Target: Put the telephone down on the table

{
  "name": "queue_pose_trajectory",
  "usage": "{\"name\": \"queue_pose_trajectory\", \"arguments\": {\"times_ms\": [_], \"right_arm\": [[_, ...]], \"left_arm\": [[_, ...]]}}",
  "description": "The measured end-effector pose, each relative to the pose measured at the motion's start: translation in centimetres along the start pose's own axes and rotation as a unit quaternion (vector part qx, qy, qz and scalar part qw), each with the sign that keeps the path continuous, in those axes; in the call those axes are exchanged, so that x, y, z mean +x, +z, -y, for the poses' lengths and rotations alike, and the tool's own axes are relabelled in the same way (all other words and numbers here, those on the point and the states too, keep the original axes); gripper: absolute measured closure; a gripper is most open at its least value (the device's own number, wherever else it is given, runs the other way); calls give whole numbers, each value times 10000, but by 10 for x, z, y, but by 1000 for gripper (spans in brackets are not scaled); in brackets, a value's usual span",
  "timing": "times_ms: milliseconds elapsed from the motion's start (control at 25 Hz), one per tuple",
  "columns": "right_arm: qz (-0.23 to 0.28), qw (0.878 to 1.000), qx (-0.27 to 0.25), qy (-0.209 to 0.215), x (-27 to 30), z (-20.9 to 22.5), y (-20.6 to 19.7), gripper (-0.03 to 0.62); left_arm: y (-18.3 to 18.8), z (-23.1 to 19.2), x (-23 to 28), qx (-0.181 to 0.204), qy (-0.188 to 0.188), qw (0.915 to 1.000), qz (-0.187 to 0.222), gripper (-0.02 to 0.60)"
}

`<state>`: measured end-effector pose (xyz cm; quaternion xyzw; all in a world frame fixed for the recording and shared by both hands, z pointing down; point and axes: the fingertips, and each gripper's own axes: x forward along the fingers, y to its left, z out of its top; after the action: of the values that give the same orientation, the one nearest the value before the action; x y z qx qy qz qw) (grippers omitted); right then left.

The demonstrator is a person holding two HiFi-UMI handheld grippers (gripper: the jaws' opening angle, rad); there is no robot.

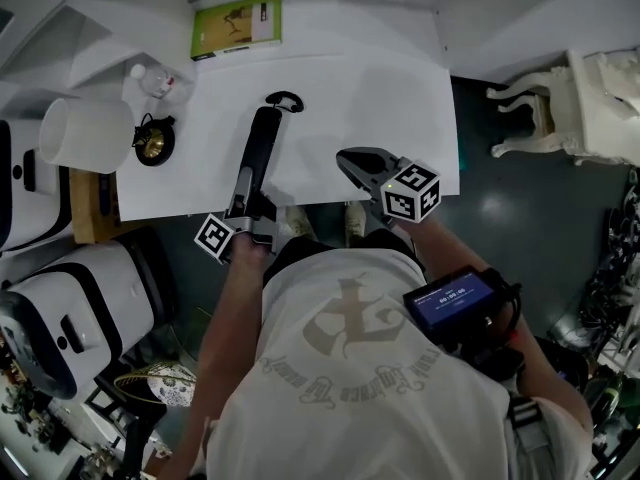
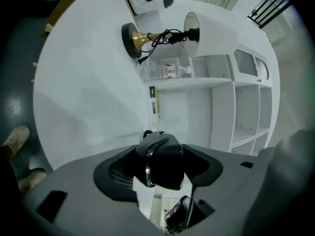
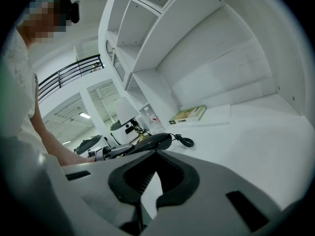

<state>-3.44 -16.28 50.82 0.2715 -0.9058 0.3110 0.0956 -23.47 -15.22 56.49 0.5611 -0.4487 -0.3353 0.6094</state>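
A black telephone handset [image 1: 258, 148] stretches lengthwise over the white table [image 1: 390, 98], its coiled cord [image 1: 286, 99] at the far end. My left gripper [image 1: 244, 208] is shut on the handset's near end at the table's front edge. In the left gripper view the handset's dark end [image 2: 160, 161] fills the space between the jaws. From the right gripper view the handset [image 3: 147, 143] sits low and nearly level. I cannot tell whether it touches the table. My right gripper [image 1: 352, 158] hovers to the right of it, shut and holding nothing.
At the back edge lies a green book [image 1: 237, 23]. At the left are a lamp on its side with a white shade [image 1: 85, 133] and brass base [image 1: 152, 146], and a clear bottle [image 1: 155, 80]. White shelving [image 3: 206, 43] rises behind the table. A white chair [image 1: 590, 98] stands right.
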Motion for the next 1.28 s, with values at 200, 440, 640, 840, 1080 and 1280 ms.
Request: {"name": "queue_pose_trajectory", "arguments": {"times_ms": [200, 440, 640, 840, 1080, 1280], "right_arm": [[-57, 9997, -61, 209, 17, -3, 7, 579], [-70, 9992, -128, 383, 23, -7, 17, 579], [-112, 9987, -146, 482, 26, -10, 16, 579], [-189, 9984, -133, 520, 25, -9, 9, 579], [-261, 9981, -94, 544, 25, -8, 4, 579], [-348, 9977, -67, 581, 24, -7, -2, 579]], "left_arm": [[4, -10, -10, 75, 190, 9998, 86, 304], [-6, -14, -16, 79, 214, 9996, 144, 304], [-8, -21, -24, 25, 278, 9992, 271, 304], [-10, -29, -29, -3, 353, 9989, 318, 304], [-11, -33, -30, -30, 341, 9988, 355, 304], [-17, -39, -29, -50, 302, 9991, 290, 302]]}}
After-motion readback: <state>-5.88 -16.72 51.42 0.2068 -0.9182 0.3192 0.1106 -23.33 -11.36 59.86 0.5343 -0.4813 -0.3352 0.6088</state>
